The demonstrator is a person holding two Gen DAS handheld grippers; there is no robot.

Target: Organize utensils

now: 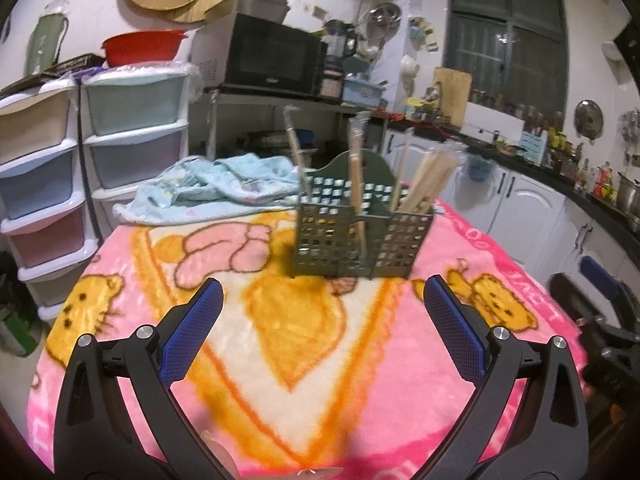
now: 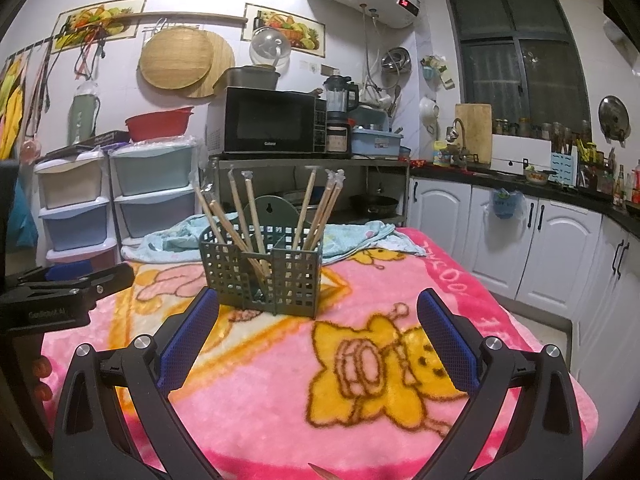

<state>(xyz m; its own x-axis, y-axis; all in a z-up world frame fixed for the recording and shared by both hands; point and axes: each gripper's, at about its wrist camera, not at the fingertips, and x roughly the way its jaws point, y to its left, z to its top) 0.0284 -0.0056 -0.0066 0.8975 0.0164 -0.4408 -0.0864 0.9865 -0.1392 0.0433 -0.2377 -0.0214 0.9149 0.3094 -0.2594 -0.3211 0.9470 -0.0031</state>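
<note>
Only right view shows chopsticks [image 2: 256,220] sharply in holder [image 2: 262,276].

Black angular plastic arms on left gripper [image 1: 322,294] and right gripper [image 2: 318,306], silver round screws at pivots, blue textured pads [image 2: 444,332] inside fingers.

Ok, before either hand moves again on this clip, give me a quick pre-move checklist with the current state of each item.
1. Left tongs open and empty: ok.
2. Right tongs open and empty: ok.
3. Green holder upright on the pink blanket: ok.
4. Chopsticks all standing in the holder, none loose on the blanket: ok in what shows.
5. Chopsticks sorted by compartment: cannot tell; they lean and cross.
6. Blue cloth clear of the holder: cannot tell; it lies close behind.
</note>
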